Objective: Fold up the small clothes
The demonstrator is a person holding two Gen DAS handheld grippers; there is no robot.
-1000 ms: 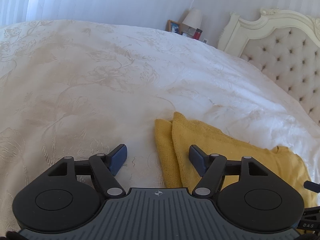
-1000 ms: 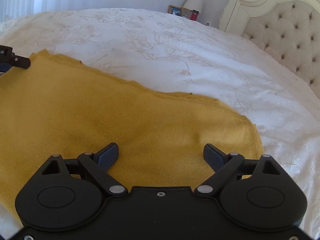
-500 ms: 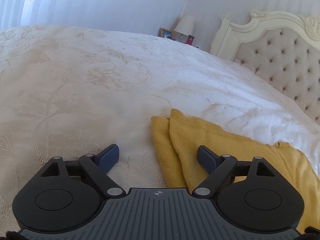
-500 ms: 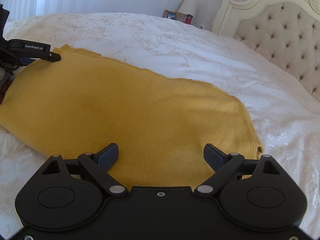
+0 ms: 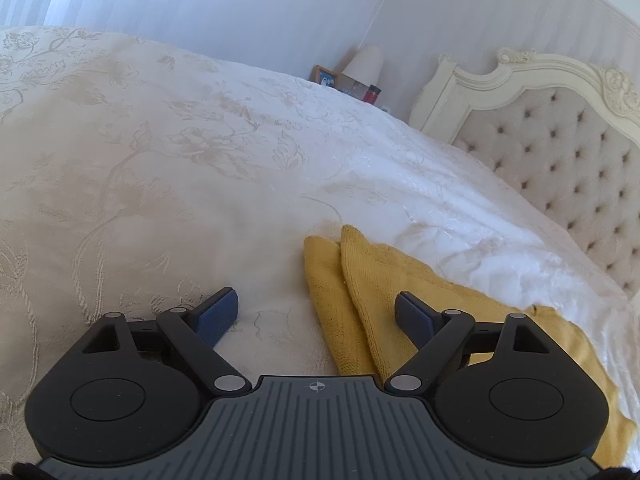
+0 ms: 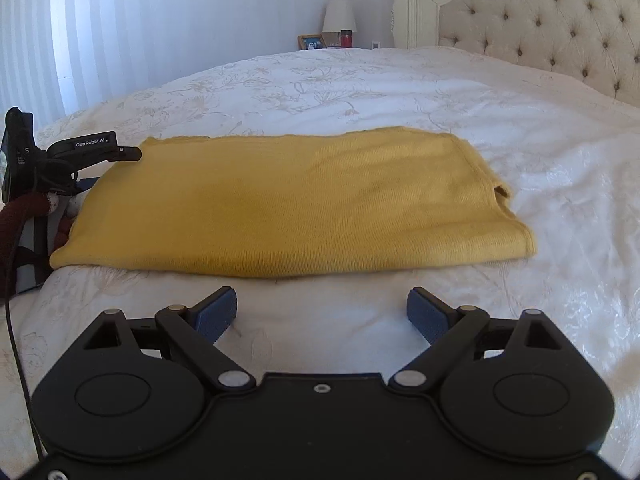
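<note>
Item: yellow knitted garment (image 6: 280,204), folded into a flat oblong, lying on a bed under a white embroidered bedspread (image 6: 400,92).

Right wrist view: whole garment visible, long side across the picture, folded edge nearest the camera, layered ends at its right side. Right tongs (image 6: 322,312) stand wide with nothing between the blue pads (image 6: 216,314); they sit over bare bedspread just short of the garment's near edge, apart from it. At the garment's left end, the left tongs (image 6: 124,153) appear as a black body marked "GenRobot.AI", its tip at the garment's far left corner; contact there cannot be told. Below it, a dark red knitted sleeve (image 6: 24,210) and a black cable (image 6: 16,320). This view alone shows the garment's full outline and both tools together.

Left wrist view: only the garment's end (image 5: 360,280) shows, as two stacked layers with ribbed edges, running off to the lower right. Left tongs (image 5: 316,312) stand wide, having just been opening; the layered edge lies between the fingers, the right pad (image 5: 414,316) over the cloth, the left pad (image 5: 218,314) over bare bedspread, neither pressing. This view alone shows the layering at that end.

Both views, background: tufted cream headboard (image 6: 540,20), white lamp (image 6: 339,14), framed picture (image 6: 311,42), red container (image 6: 346,38), striped pale wall (image 5: 240,8).
</note>
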